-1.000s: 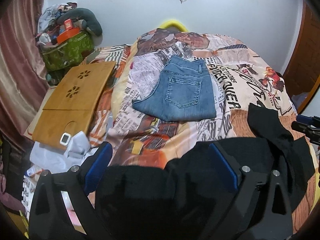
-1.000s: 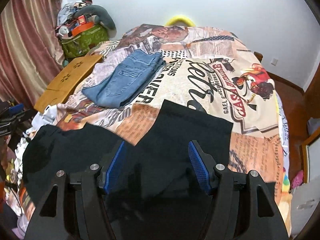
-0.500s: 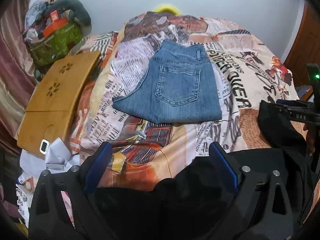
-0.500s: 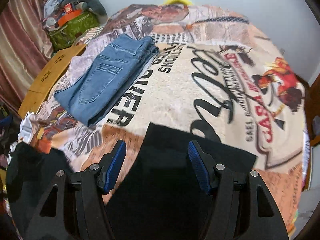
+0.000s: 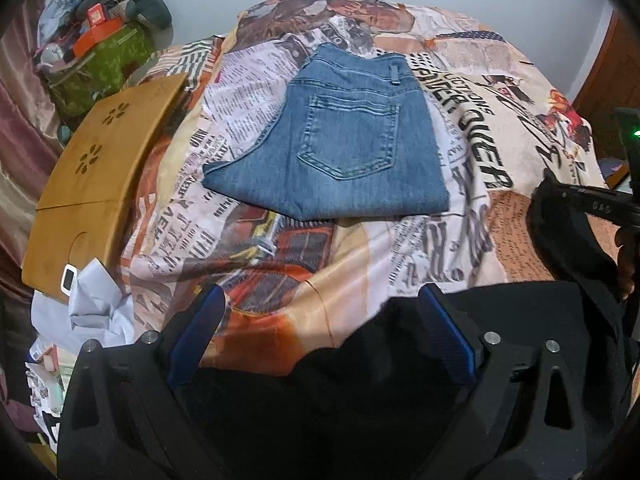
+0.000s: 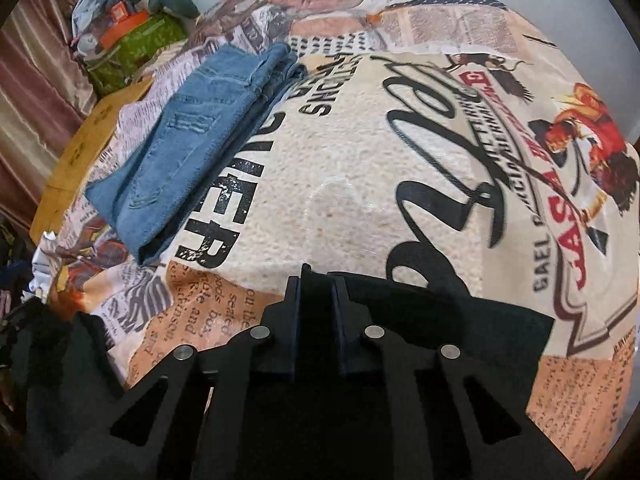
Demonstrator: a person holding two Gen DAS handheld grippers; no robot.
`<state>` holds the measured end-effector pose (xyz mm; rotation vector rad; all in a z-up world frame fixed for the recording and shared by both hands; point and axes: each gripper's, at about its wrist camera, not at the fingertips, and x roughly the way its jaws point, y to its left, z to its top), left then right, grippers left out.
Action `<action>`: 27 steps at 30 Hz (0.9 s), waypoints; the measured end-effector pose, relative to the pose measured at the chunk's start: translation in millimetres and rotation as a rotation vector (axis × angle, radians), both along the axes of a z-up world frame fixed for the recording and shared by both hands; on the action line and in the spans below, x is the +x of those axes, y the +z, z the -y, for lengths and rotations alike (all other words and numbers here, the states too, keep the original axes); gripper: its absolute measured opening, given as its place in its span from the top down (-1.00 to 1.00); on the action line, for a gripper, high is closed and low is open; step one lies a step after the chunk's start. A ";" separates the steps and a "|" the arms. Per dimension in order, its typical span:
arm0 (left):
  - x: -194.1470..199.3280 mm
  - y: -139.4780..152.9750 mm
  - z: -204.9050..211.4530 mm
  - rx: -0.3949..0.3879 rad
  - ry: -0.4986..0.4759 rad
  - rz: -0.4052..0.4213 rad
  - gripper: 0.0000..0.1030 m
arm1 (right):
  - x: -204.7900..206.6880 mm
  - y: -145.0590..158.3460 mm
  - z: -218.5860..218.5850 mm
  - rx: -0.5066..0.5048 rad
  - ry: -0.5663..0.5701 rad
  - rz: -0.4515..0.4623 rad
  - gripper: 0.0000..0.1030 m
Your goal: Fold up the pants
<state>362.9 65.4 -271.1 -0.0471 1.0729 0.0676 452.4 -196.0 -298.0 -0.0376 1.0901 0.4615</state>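
Observation:
Black pants (image 5: 500, 332) lie on the near part of the printed bedspread (image 5: 460, 152). In the left wrist view my left gripper (image 5: 320, 320) is open, its blue pads wide apart above the pants' near edge. In the right wrist view my right gripper (image 6: 316, 292) is shut on the far edge of the black pants (image 6: 460, 328), a fold of cloth between the pads. The right gripper also shows in the left wrist view (image 5: 588, 204), at the pants' right end.
Folded blue jeans (image 5: 340, 148) lie on the far middle of the bed, also in the right wrist view (image 6: 192, 128). A wooden lap tray (image 5: 92, 176) and white cloth (image 5: 92, 304) are at the left. A green bag (image 5: 104, 60) stands behind them.
My right gripper has closed on the black pants' edge; it was open before. Both grippers moved forward over the bed, toward the jeans.

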 end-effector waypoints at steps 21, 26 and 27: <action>-48.7 43.3 101.3 -0.023 -0.184 -0.017 -0.90 | -144.4 137.7 171.0 0.061 -0.161 0.291 0.77; -60.7 34.8 137.5 -0.022 -0.260 -0.060 -0.90 | -176.4 133.8 210.6 0.036 -0.210 0.296 0.77; -62.0 33.0 141.5 -0.022 -0.267 -0.067 -0.90 | -182.4 129.4 217.0 0.034 -0.219 0.285 0.77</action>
